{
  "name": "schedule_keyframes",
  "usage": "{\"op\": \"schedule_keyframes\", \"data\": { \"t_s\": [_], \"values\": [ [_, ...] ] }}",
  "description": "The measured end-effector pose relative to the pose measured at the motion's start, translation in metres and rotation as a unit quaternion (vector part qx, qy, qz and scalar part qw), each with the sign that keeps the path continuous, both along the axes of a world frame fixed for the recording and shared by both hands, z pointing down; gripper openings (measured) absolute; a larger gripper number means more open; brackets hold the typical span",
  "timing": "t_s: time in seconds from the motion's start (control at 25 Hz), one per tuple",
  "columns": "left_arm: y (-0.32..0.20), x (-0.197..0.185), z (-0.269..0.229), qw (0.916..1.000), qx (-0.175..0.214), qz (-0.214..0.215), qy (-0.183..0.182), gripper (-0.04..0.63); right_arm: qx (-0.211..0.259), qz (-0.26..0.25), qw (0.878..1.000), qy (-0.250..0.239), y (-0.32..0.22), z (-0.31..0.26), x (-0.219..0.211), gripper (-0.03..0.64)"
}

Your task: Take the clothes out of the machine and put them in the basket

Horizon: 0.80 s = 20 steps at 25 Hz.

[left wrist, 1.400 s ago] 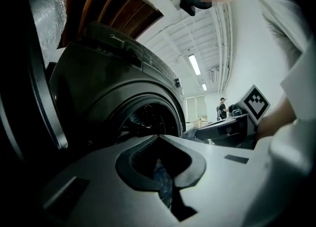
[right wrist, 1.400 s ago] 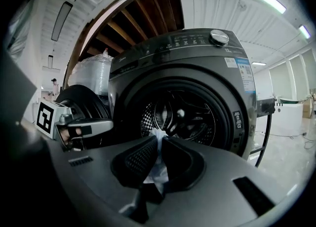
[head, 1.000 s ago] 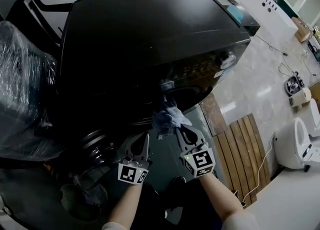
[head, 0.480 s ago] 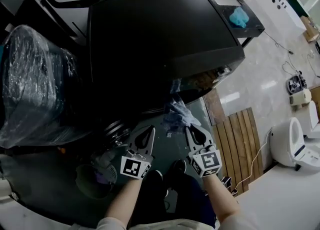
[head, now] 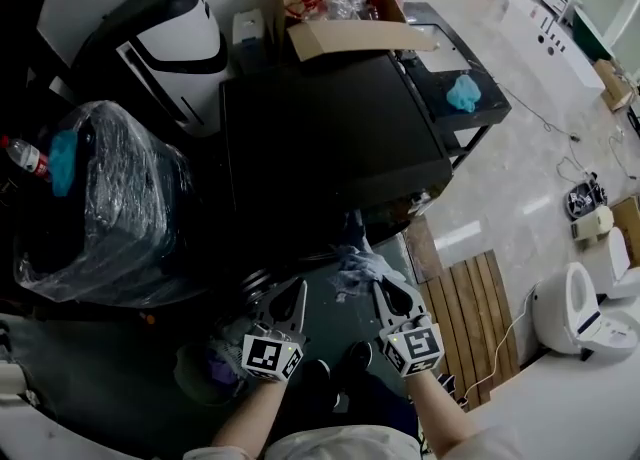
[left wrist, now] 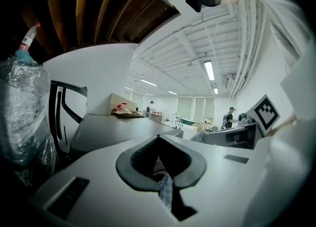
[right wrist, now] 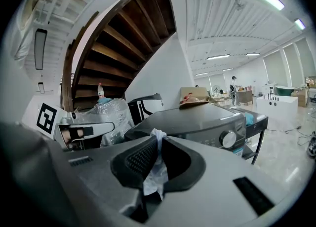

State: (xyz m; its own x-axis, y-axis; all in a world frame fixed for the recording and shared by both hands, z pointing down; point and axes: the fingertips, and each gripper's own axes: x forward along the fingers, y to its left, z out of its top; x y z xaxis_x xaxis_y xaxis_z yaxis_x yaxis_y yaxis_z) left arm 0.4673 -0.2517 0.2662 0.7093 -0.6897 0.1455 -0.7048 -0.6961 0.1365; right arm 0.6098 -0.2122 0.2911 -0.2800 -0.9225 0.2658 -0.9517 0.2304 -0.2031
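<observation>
The left gripper (head: 297, 288) and right gripper (head: 381, 288) are pinching their fingers shut on a pale blue-grey cloth garment (head: 357, 266). It is probably handling light and limp, so bunched folds look the best place to grip.

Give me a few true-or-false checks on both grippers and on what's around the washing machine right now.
1. The right gripper is shut on a pale cloth. True.
2. The left gripper is wide open and empty. False: its jaws are together, with a strip of cloth between them.
3. A cardboard box sits on the machine. True.
4. The teal rag lies on top of the cardboard box. False: it lies on a dark stand beside the machine.
</observation>
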Motion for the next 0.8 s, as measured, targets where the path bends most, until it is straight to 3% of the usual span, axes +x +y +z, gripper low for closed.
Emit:
{"op": "schedule_keyframes", "data": {
  "t_s": [0.52,0.8],
  "values": [
    [0.025,0.004,-0.116,1.0000,0.002,0.002,-0.001,0.020,0.040,0.009,0.999,-0.033,0.032,-0.141,0.010,0.037],
    [0.044,0.003,-0.153,0.9988,0.042,-0.021,-0.012,0.020,0.082,-0.001,0.996,-0.028,0.049,-0.192,0.017,0.037]
  ]
}}
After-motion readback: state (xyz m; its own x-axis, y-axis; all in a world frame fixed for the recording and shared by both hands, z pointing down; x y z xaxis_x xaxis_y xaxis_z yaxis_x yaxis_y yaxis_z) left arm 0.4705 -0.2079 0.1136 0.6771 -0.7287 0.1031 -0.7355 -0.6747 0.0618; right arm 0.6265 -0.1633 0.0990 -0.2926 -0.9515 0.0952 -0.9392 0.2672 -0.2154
